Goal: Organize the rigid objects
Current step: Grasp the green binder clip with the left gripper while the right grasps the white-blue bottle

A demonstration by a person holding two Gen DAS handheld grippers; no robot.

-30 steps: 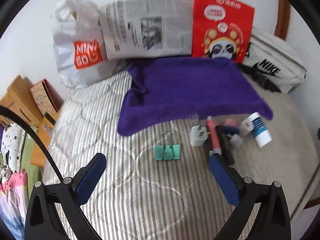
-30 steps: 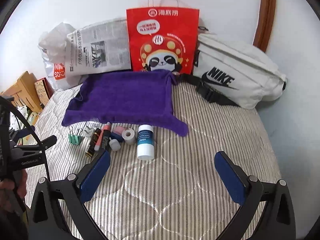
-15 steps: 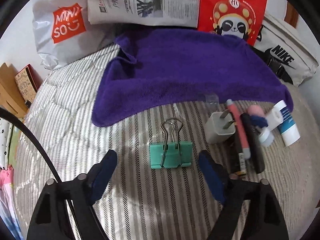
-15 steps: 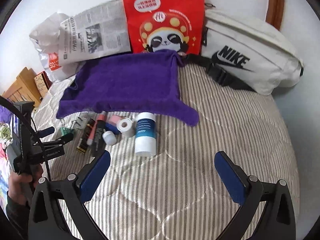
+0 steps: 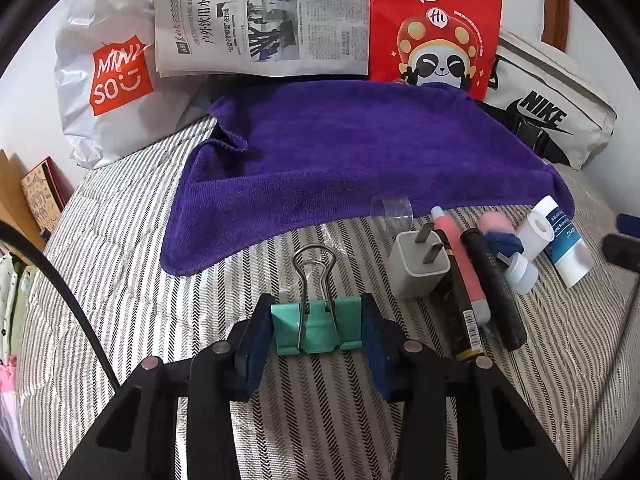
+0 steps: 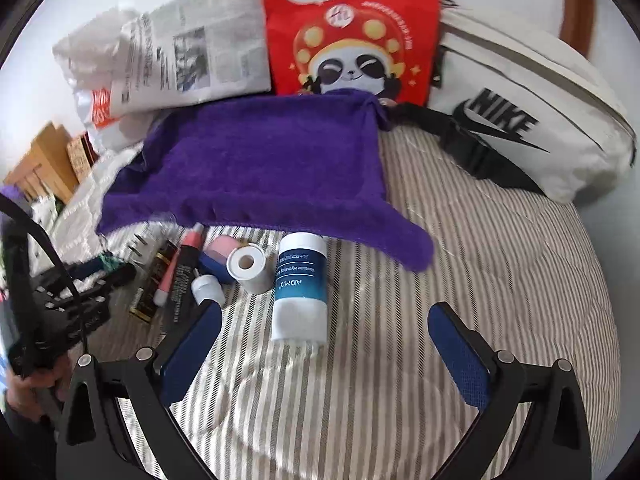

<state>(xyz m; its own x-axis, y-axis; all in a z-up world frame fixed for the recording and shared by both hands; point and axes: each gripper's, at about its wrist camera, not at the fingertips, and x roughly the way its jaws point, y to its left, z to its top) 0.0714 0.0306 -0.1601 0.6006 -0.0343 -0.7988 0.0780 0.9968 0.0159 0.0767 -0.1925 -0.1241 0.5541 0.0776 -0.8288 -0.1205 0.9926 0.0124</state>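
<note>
A green binder clip [image 5: 316, 328] lies on the striped bedcover, and my left gripper [image 5: 316, 310] is closing on it, with both blue pads against its sides. To its right lie a white charger plug [image 5: 418, 268], a pink tube [image 5: 464, 264], a black tube [image 5: 496, 288] and a small white roll [image 6: 246, 266]. The white and blue bottle [image 6: 302, 284] lies on its side. My right gripper [image 6: 320, 320] stands wide around its near end, jaws starting to close, pads clear of it. A purple towel [image 6: 260, 168] is spread behind the row.
Against the back wall lean a newspaper [image 5: 264, 20], a white Miniso bag [image 5: 108, 80], a red panda paper bag [image 6: 348, 28] and a white Nike waist bag [image 6: 520, 112]. Cardboard boxes [image 6: 40, 164] stand off the bed's left edge. A person's hand [image 6: 24, 392] holds the left gripper.
My left gripper sank to the binder clip and its jaws came in from wide open onto the clip's sides. My right gripper dropped toward the bottle, which now looms larger between its fingers.
</note>
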